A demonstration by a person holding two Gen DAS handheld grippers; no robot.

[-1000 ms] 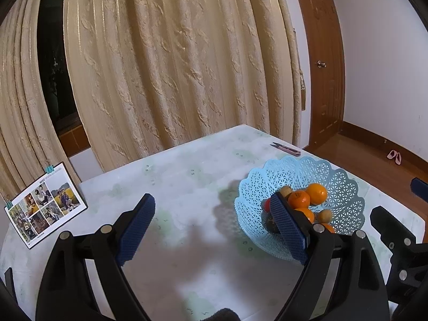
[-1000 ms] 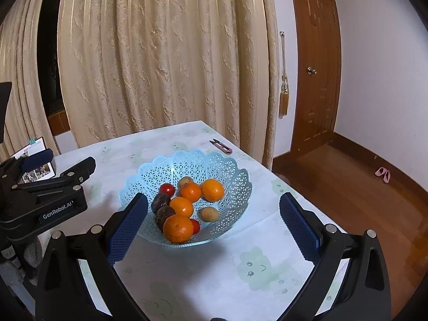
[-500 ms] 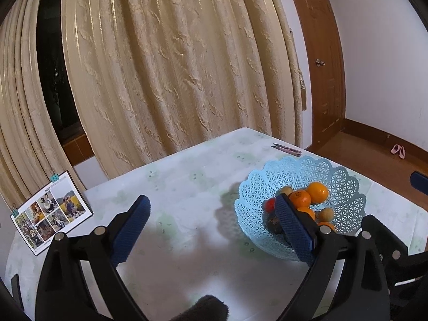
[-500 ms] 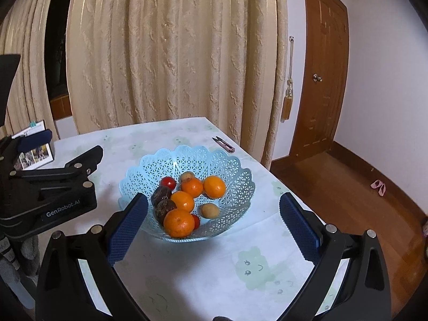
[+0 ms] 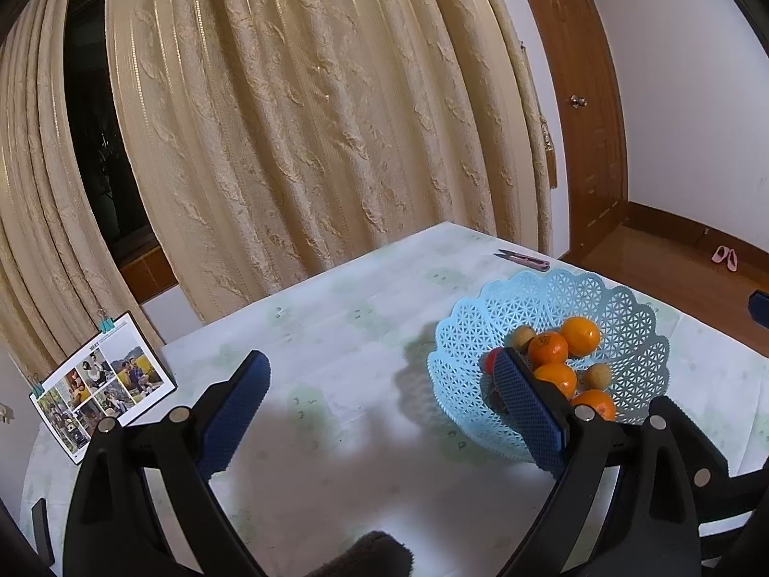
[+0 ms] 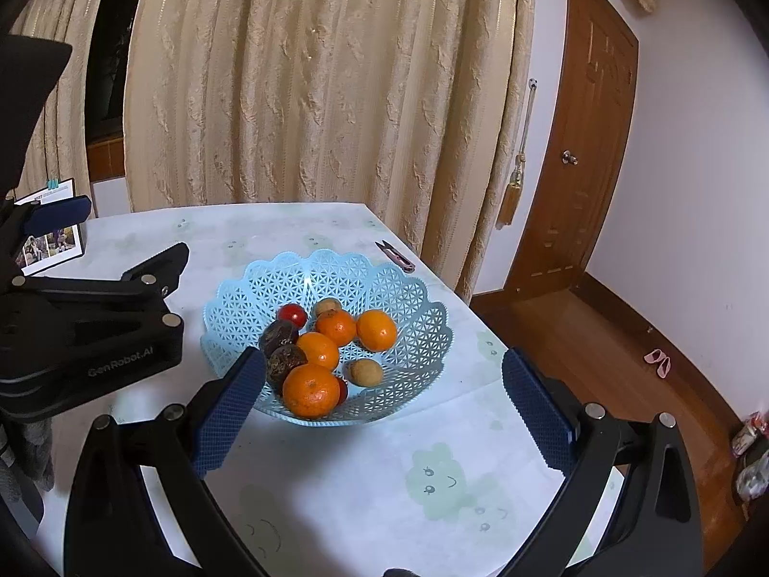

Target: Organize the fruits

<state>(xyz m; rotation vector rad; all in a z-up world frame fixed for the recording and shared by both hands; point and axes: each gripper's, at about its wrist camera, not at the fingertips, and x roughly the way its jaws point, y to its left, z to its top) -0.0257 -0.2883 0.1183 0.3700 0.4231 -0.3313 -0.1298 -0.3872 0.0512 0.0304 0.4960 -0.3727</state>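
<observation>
Blue lattice basket (image 6: 408, 288), seen at centre of the right wrist view on the tabletop (image 6: 336, 481); oranges (image 6: 311, 390) and smaller fruits are held inside. Left gripper (image 5: 379, 401) and right gripper (image 6: 382, 406): jaws spread wide, nothing gripped. Pink snips (image 6: 396, 256) are placed beyond the basket.

Pale blue basket (image 6: 413, 298) with an open lattice of small triangles and a scalloped rim. Inside: bright orange mandarins (image 6: 311, 390), a red fruit (image 6: 293, 315), dark brown wrinkled fruits (image 6: 279, 335), tan-brown small ones (image 6: 365, 371). White surface (image 6: 336, 476) printed with faint green smiling clouds. Black left tool (image 5: 379, 408) and black right tool (image 6: 382, 408), each with dark blue dotted pads. Pink-handled snips (image 6: 396, 256). Beige curtains (image 6: 312, 81) with embossed pattern and thin golden stripes. Brown wooden door (image 6: 586, 144).
</observation>
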